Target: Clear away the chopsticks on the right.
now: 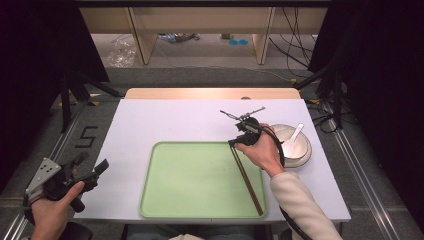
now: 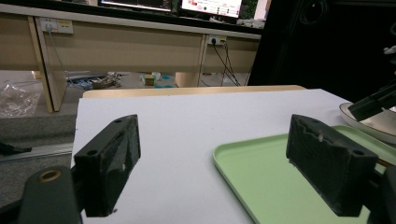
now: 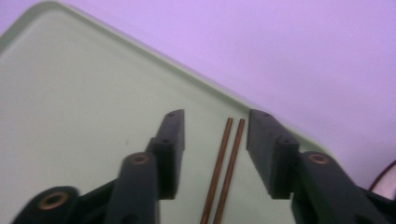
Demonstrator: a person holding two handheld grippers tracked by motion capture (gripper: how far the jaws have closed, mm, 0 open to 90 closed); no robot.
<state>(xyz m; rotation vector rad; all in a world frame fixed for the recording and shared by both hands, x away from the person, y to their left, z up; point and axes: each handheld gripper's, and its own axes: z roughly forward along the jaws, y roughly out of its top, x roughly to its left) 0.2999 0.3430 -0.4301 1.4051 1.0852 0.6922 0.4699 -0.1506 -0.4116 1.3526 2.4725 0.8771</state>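
My right jaws (image 3: 215, 154) stand released over the chopsticks (image 3: 224, 163), laid flat along the tray's (image 1: 200, 210) edge; left jaws (image 2: 224, 168) idle open.

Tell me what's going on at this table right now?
A person holds a gripper in each hand. The right gripper hangs open over a pair of brown chopsticks lying along the right side of a green tray, not pressing them. The left gripper waits open off the tray's left. A bowl with a white spoon sits right.

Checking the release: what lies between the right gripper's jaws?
In the right gripper view, the chopsticks lie side by side on the green tray between the right gripper's open jaws, touching neither.
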